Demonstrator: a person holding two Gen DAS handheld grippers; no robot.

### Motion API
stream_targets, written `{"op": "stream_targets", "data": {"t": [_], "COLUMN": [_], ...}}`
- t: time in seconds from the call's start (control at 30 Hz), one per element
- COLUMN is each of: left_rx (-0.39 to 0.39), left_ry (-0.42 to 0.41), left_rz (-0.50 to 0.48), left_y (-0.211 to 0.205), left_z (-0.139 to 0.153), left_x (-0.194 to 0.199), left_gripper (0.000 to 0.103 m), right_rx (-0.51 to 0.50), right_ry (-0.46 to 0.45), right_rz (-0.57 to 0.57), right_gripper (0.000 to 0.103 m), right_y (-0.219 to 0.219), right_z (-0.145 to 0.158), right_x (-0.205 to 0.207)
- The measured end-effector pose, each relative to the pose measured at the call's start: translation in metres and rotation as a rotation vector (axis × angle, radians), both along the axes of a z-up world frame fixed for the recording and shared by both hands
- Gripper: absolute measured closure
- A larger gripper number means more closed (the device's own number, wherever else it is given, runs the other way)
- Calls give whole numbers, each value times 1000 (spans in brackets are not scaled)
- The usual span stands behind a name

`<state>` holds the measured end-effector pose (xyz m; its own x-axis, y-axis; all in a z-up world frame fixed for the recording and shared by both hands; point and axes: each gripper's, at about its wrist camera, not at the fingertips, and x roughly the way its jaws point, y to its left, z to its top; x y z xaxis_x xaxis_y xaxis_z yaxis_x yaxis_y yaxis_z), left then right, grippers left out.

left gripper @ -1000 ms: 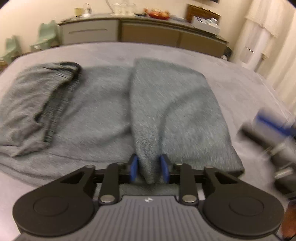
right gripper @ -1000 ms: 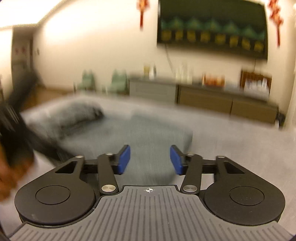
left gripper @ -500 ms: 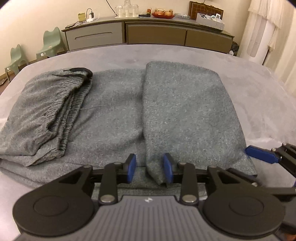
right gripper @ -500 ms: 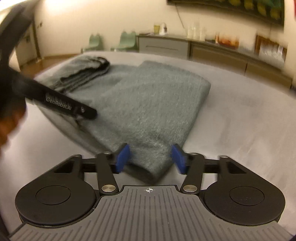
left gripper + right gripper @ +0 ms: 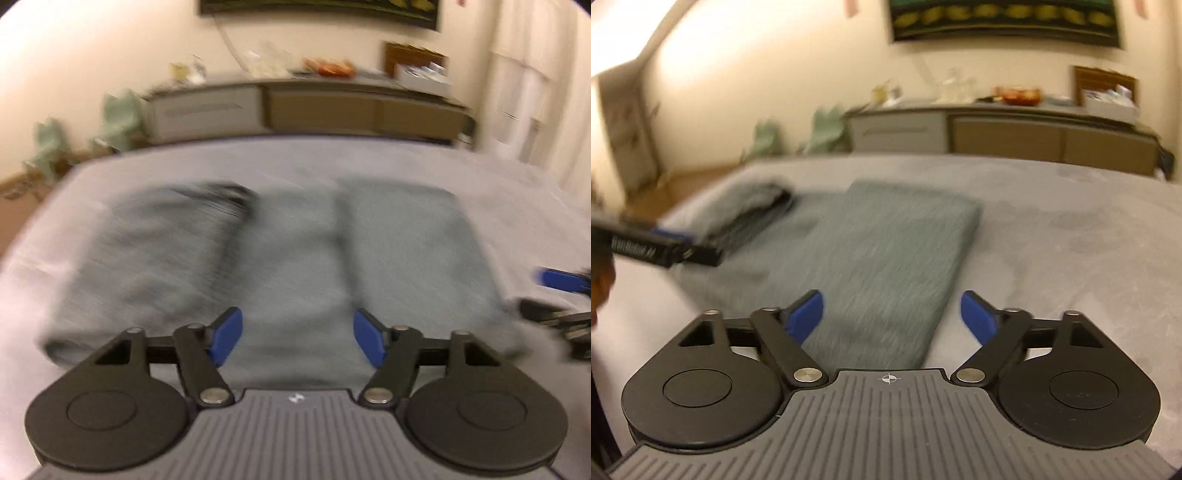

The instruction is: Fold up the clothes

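Grey sweatpants [image 5: 295,258] lay spread on the grey table [image 5: 498,177], partly folded: one flap doubled over on the right side in the left wrist view, the bunched waistband [image 5: 225,199] with its dark edge on the left. Left gripper [image 5: 297,336] hovered just above the near edge of the garment, blue pads [image 5: 225,334] apart and jaws opening, fabric visible below the gap but not pinched (frame heavily motion-blurred). Right gripper [image 5: 892,319] sat at the near right corner of the folded flap [image 5: 897,240], jaws opening and wide, left pad over the cloth, right pad over bare table [image 5: 1071,240]; nothing clamped. In the right wrist view the left gripper [image 5: 670,245] came in from the left edge, over the sweatpants [image 5: 757,266] near the waistband [image 5: 761,210]. In the left wrist view the right gripper's blue finger [image 5: 557,278] poked in at the right edge, just beside the garment's right side. Sideboard [image 5: 997,129] stood against the far wall, small green chairs [image 5: 118,118] beside it.
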<state>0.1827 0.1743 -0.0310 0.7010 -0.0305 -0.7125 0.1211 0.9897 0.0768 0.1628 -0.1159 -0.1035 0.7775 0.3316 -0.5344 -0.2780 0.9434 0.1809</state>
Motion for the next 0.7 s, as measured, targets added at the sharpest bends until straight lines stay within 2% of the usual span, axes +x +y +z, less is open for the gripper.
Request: {"op": "stream_targets", "data": {"t": [0.07, 0.17, 0.2, 0.3, 0.37, 0.4, 0.43, 0.47, 0.5, 0.6, 0.67, 0.7], "left_rx": [53, 111, 124, 101, 98, 98, 97, 94, 89, 107, 97, 70], "left_ry": [6, 45, 43, 35, 35, 35, 35, 39, 46, 37, 46, 51], "left_rz": [6, -41, -62, -65, -87, -99, -111, -116, -119, -140, -135, -125], "left_y": [16, 26, 27, 34, 31, 28, 26, 24, 21, 14, 18, 25], "left_z": [-3, -20, -27, -53, -56, -56, -56, -55, -54, -55, -53, -50], "left_x": [20, 39, 37, 29, 30, 31, 32, 33, 33, 31, 31, 31], "left_gripper": [35, 34, 32, 29, 39, 40, 40, 40, 40, 40, 40, 40], "right_rx": [56, 98, 100, 26, -16, -37, -58, -79, -94, -45, 29, 72], "right_ry": [66, 140, 155, 132, 120, 114, 108, 102, 98, 125, 159, 177], "right_rz": [-37, -79, -83, -33, -32, -32, -31, -31, -31, -30, -41, -53], "right_gripper": [19, 22, 27, 56, 63, 69, 80, 83, 84, 83, 74, 65], "right_y": [-5, -6, -5, 12, 18, 20, 23, 25, 27, 15, 5, -1], "right_z": [-7, -23, -27, -33, -30, -29, -28, -26, -25, -25, -23, -22], "right_x": [13, 24, 26, 21, 20, 19, 19, 18, 18, 24, 27, 27]}}
